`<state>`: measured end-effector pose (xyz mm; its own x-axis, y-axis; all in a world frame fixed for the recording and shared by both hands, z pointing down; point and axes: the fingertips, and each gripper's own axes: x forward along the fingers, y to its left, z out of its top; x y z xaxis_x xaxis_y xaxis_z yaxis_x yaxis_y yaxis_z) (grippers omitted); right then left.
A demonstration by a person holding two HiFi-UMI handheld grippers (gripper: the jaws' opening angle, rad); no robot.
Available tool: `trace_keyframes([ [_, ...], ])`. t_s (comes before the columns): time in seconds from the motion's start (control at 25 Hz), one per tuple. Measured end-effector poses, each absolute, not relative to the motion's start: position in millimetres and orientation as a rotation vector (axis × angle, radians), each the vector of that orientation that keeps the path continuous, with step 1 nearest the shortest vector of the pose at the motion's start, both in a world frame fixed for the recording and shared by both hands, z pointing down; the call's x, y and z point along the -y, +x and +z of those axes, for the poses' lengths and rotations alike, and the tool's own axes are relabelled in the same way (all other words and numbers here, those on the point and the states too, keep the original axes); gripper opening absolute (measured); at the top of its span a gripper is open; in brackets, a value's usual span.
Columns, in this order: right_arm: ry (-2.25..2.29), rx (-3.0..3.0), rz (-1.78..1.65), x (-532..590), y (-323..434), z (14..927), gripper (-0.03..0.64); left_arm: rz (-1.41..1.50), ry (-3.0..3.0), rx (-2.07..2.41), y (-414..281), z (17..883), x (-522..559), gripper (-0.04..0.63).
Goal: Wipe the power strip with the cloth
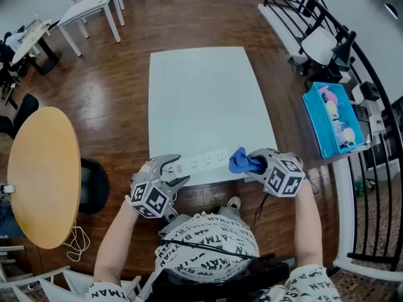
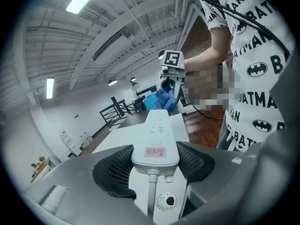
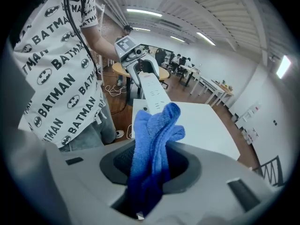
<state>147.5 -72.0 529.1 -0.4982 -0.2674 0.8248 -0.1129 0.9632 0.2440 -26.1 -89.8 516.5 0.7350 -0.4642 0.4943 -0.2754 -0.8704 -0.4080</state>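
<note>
A white power strip [image 1: 200, 163] is held level above the near edge of the white table [image 1: 208, 99]. My left gripper [image 1: 169, 172] is shut on its cord end; in the left gripper view the power strip [image 2: 155, 139] sits clamped between both dark pads, a pink label on top. My right gripper [image 1: 259, 167] is shut on a bunched blue cloth [image 1: 244, 161], which touches the strip's far end. In the right gripper view the cloth [image 3: 152, 146] stands up from the jaws, the power strip [image 3: 153, 92] just beyond it. The cloth [image 2: 165, 100] and right gripper [image 2: 171, 81] also show past the strip's tip.
A round wooden table [image 1: 41, 175] stands at the left, with white desks [image 1: 88, 8] beyond. At the right a black railing [image 1: 371, 168] and a blue tray [image 1: 332, 119] of small items. Wooden floor surrounds the white table.
</note>
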Motion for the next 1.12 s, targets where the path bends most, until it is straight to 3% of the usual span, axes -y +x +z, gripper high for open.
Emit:
trace_keyframes([
  [0.76, 1.075, 2.215, 0.288, 88, 175, 577, 0.137, -1.21, -2.872, -0.497, -6, 679, 144, 0.285],
  [1.12, 1.155, 2.228, 0.418, 89, 170, 593, 0.137, -1.43, -2.787, -0.435, -11, 727, 147, 0.282],
])
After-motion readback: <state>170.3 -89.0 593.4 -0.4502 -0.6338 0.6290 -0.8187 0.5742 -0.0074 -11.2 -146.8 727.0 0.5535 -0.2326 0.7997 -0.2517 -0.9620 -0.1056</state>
